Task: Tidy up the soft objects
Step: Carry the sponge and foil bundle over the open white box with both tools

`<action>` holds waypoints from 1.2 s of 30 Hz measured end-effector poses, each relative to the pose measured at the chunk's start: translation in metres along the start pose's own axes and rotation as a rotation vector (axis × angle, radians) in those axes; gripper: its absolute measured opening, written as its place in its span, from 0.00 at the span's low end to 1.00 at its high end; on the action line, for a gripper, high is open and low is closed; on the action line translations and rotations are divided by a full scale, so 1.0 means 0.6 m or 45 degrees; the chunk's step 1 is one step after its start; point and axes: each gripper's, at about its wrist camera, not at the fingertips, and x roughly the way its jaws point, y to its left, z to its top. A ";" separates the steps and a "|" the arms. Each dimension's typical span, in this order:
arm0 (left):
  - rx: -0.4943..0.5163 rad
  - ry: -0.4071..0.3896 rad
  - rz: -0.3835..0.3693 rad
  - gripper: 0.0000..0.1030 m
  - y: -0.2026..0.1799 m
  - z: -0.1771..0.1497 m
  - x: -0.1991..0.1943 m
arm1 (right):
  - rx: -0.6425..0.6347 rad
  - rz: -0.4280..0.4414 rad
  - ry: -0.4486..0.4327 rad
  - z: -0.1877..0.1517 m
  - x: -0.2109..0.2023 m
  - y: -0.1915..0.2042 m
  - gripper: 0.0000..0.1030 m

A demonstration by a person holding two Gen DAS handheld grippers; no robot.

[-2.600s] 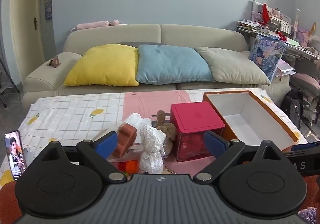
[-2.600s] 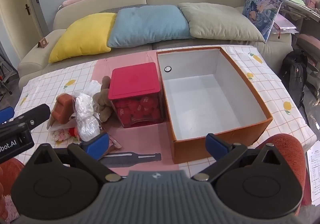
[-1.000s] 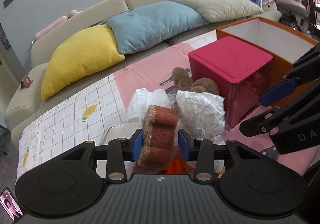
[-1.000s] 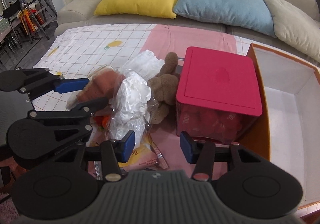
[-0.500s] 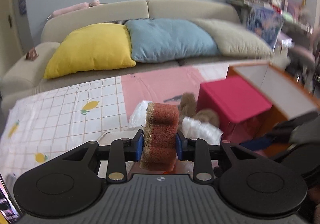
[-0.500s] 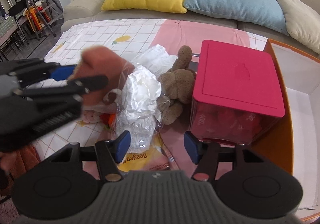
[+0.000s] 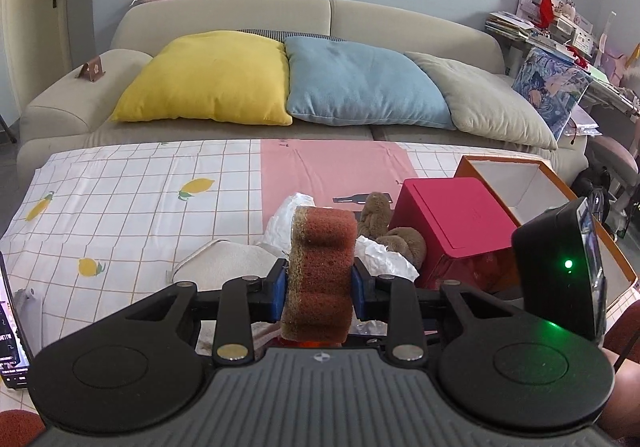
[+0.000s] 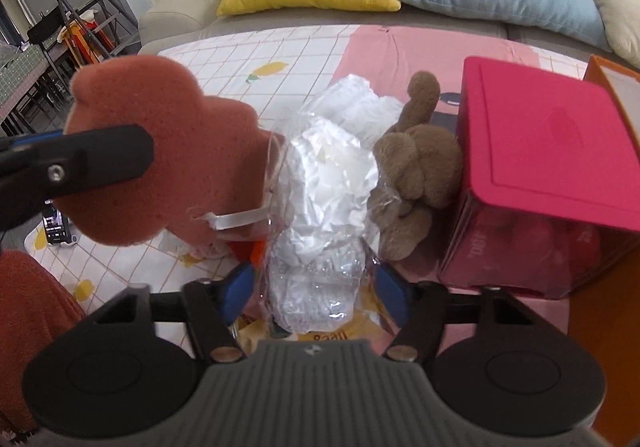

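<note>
My left gripper (image 7: 319, 283) clamped the rust-brown sponge (image 7: 320, 271) upright, lifted above the tabletop (image 7: 132, 199). My right gripper (image 8: 314, 289) had its jaws wide around the crinkled plastic bag (image 8: 328, 183). At 1 o'clock lay the brown plush toy (image 8: 416, 167) against the red lidded box (image 8: 548, 151).

Rust-brown sponge (image 7: 320, 271), magenta bin (image 7: 460, 223), lemon-print checked cloth (image 7: 132, 199).

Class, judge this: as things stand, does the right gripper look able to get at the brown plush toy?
Probably not directly: the right gripper is open around the clear plastic bag, and the brown plush toy sits behind it against the red box.
</note>
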 end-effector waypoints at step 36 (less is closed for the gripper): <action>1.065 -0.053 -0.471 0.34 -0.450 0.037 0.060 | 0.377 -0.220 0.045 -0.062 -0.282 -0.380 0.37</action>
